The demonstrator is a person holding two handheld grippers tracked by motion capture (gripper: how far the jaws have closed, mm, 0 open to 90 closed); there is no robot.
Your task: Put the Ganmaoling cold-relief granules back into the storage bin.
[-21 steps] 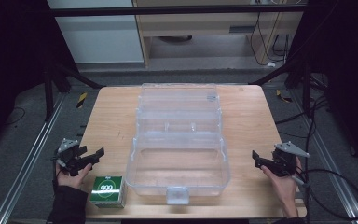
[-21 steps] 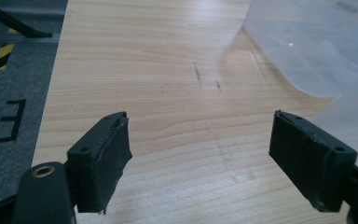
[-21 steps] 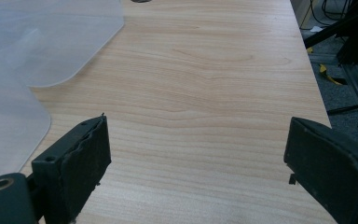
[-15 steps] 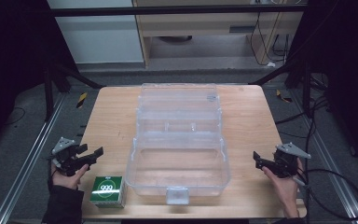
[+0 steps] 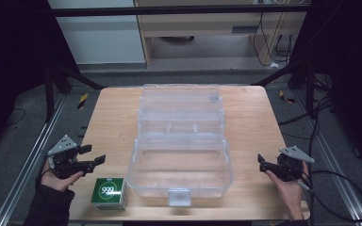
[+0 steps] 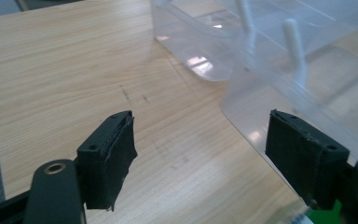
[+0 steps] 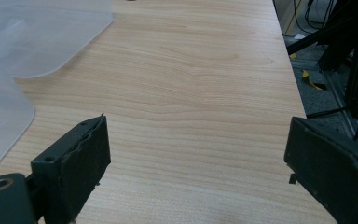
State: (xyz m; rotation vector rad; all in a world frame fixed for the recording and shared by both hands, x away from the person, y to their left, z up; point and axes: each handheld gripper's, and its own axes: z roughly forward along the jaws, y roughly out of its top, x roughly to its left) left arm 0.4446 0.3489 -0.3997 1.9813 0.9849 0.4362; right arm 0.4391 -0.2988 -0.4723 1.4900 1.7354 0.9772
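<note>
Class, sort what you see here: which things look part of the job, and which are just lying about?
Probably the job:
clear box, open on the table
green carton
left claw
right claw

Lying about:
yellow-black pieces on the floor
cables
</note>
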